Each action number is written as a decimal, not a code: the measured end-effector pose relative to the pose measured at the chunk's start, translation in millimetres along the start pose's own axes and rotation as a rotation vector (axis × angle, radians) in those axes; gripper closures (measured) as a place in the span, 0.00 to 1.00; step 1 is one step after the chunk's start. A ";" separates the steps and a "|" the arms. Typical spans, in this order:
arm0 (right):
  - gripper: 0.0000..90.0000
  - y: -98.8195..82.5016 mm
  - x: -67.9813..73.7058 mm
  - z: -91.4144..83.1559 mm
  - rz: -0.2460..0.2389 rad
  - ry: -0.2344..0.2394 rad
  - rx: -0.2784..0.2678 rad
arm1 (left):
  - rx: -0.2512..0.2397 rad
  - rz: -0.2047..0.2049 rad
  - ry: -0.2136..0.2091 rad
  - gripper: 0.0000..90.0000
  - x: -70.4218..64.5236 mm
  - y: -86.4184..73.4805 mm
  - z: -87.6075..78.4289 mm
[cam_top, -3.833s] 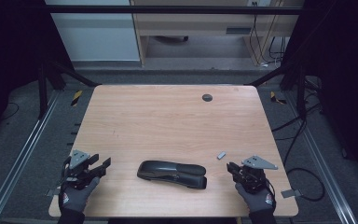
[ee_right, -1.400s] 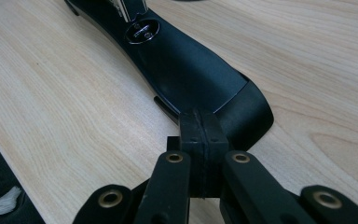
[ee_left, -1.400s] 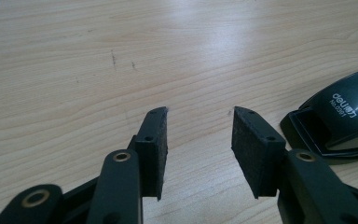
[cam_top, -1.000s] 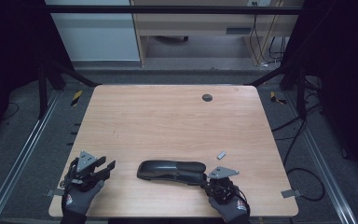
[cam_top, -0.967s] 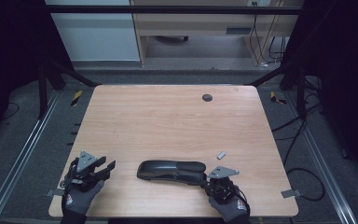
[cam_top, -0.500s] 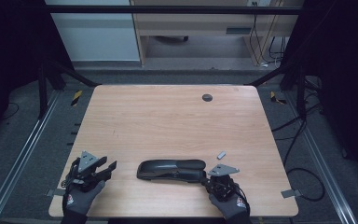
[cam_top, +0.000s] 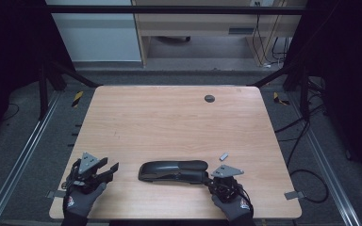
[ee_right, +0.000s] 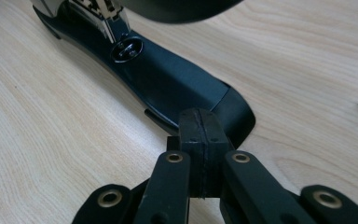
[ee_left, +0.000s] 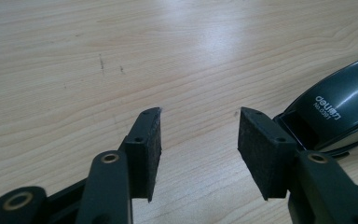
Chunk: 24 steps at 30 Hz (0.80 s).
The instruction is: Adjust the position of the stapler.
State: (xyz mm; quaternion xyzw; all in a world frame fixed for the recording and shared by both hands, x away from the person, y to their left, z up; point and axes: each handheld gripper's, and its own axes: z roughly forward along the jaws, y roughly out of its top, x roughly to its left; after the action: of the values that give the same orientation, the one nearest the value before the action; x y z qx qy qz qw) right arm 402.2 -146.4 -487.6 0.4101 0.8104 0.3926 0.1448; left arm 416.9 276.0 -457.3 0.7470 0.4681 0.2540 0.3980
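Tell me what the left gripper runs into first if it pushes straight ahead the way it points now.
Probably bare table: the left gripper, whose jaws have just been opening with nothing between them, points along open wood. The black stapler lies just right of that line; the right-hand jaw might graze it.

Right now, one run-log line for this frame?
left gripper: open, jaws just opening, empty, beside stapler | right gripper: shut, at stapler's end | table

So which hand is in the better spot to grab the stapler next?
Probably the left: its tongs stand open with nothing between them, right beside the stapler. The right tongs are shut, pressed against its other end.
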 end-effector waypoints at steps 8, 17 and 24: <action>0.99 0.6 -12.8 -11.2 0.027 -0.034 -0.042 | -0.005 0.010 -0.017 0.49 -6.4 4.5 -3.0; 0.94 0.2 -29.9 -23.4 0.056 -0.086 -0.077 | -0.017 0.030 -0.039 0.47 -15.8 8.2 -6.7; 0.82 -1.0 -42.1 -36.4 0.082 -0.131 -0.126 | -0.036 0.039 -0.050 0.45 -21.5 11.0 -10.5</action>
State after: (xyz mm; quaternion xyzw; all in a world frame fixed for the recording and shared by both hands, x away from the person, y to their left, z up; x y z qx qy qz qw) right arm 407.6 -198.3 -468.4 0.4576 0.7555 0.4209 0.2068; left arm 405.2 257.6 -442.5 0.7549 0.4387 0.2516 0.4177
